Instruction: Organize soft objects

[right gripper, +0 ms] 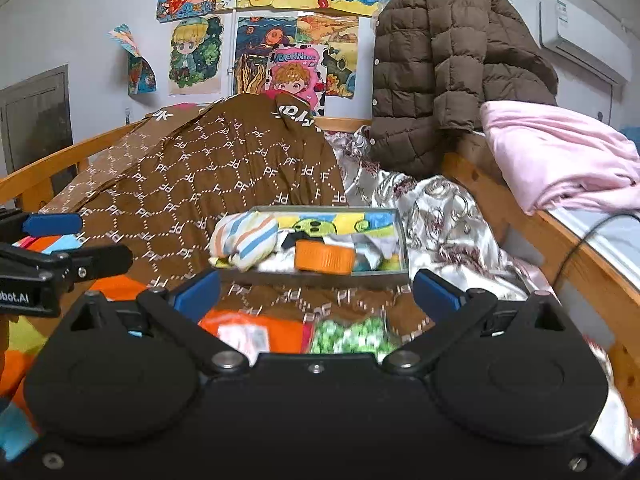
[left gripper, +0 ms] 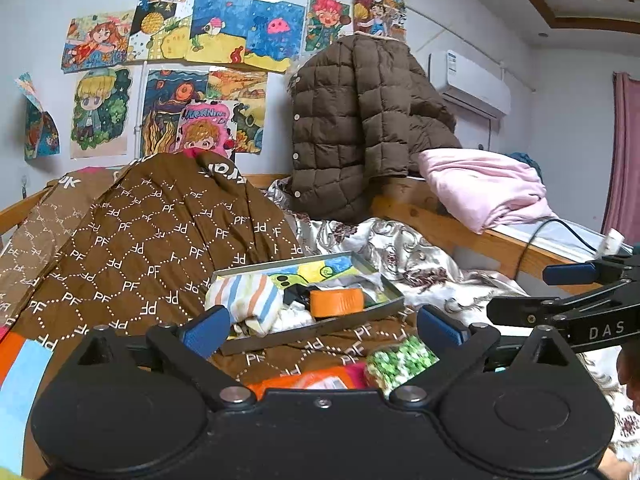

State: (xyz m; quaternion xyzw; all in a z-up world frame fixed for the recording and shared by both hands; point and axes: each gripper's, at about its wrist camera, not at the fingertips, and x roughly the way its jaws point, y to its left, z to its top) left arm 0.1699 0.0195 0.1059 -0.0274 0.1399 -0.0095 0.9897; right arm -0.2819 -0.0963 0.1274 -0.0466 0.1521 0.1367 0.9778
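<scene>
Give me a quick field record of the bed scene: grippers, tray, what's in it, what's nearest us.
left gripper: open, nothing between the fingers
right gripper: open, nothing between the fingers
tray: grey, resting on the brown PF-print quilt
tray contents: striped cloth bundle at its left end, orange roll in the middle, other small items unclear
nearest items: orange packet, green-and-white bundle
background: brown puffer jacket, pink blanket
</scene>
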